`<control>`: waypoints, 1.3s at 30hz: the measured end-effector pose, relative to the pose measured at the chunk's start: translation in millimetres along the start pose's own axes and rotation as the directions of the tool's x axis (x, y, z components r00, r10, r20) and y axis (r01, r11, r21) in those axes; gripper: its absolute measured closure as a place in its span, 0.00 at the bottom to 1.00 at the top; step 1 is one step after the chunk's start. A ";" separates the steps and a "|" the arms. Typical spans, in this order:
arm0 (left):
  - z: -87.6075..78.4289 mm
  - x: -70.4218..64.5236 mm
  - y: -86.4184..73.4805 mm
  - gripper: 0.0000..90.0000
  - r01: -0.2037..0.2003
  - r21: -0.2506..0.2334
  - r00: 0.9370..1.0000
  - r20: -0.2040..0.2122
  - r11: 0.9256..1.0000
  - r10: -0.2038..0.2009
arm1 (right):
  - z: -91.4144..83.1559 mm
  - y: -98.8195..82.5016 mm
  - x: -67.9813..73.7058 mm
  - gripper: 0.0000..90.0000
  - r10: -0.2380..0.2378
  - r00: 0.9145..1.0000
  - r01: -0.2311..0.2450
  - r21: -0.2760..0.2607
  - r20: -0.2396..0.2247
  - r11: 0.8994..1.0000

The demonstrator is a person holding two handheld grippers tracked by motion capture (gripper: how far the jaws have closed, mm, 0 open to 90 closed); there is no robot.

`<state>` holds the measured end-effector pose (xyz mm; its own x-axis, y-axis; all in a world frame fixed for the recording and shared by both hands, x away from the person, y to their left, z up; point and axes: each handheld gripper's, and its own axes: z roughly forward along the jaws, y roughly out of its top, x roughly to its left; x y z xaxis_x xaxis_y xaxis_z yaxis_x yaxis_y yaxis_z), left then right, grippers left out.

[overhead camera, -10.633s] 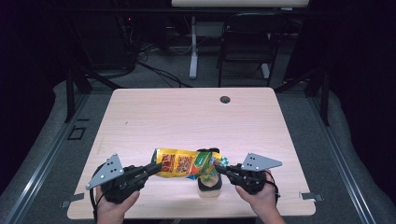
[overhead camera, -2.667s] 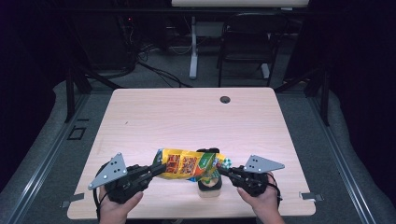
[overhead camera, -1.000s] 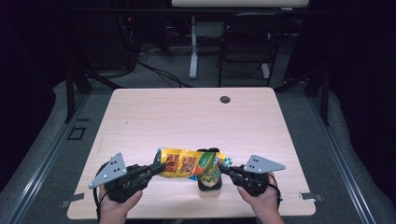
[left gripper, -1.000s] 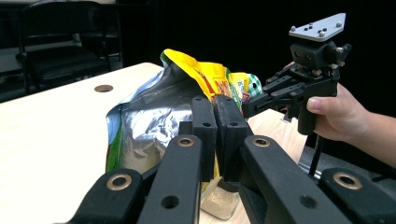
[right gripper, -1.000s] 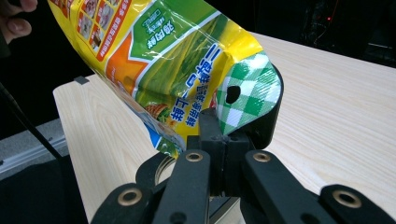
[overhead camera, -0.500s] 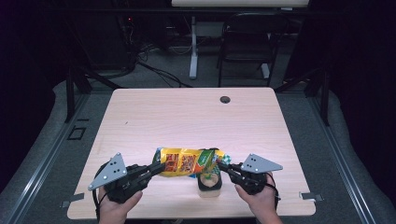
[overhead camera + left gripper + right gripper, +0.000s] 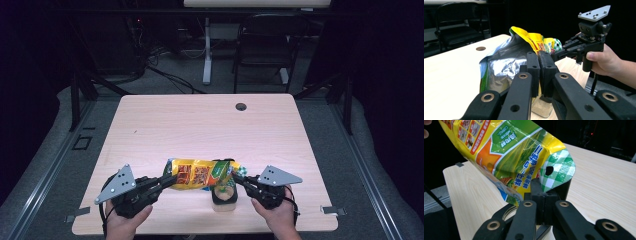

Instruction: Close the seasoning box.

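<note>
**Yellow snack bag held at both ends above the desk's near edge**

Yellow and green foil makes up the snack bag (image 7: 202, 173), which hangs stretched sideways between two hand-held grippers, just over the near edge of the desk (image 7: 200, 125) and slightly right of its middle; the left gripper (image 7: 167, 181) has its jaws pressed together on the bag's left end, where the left gripper view shows the silver inner foil (image 7: 504, 65) gaping open beside them; the right gripper (image 7: 236, 176) has its jaws closed tight on the opposite end, clamped at the green-and-white checked seal strip (image 7: 557, 173) with its punched hanging hole; each gripper carries a grey three-cornered plate on top and is gripped by a hand coming in from the near edge, the left hand (image 7: 125, 220) and the right hand (image 7: 275, 212); a small jar (image 7: 224, 194) with a dark lid and pale contents stands on the desk directly beneath the bag's right half, close to the near edge and just left of the right gripper; whether the bag touches the jar's top cannot be told; a round dark cable hole (image 7: 241, 106) sits near the far edge of the desk, right of centre, well apart from everything else; a black chair (image 7: 262, 45) stands on the floor beyond the far edge.
</note>
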<state>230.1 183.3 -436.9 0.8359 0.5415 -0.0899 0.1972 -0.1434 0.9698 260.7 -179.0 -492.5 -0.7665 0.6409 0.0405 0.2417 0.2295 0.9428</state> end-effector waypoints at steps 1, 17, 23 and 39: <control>-0.3 0.1 0.3 0.98 0.000 0.000 1.000 -0.001 1.000 0.000 | 0.3 -0.3 -0.8 1.00 0.006 1.000 -0.005 0.004 -0.011 1.000; -2.3 -1.0 4.7 0.99 -0.011 -0.002 1.000 -0.010 1.000 0.011 | -2.2 0.8 -3.6 1.00 0.033 0.999 -0.034 -0.022 -0.018 0.999; -2.1 -1.6 4.9 0.99 -0.012 -0.002 1.000 -0.010 1.000 0.012 | -2.1 -0.7 -7.5 1.00 0.055 0.998 -0.056 -0.024 -0.037 0.998; -6.1 4.7 4.8 1.00 0.019 -0.016 1.000 -0.022 1.000 -0.019 | -12.8 5.0 -12.7 1.00 0.027 0.990 -0.028 -0.007 -0.142 1.000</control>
<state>231.8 190.2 -431.3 0.8205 0.5622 -0.1038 0.2051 -0.1200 0.9714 264.1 -195.4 -484.2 -0.8364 0.5365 0.1125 0.2590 0.2059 0.9437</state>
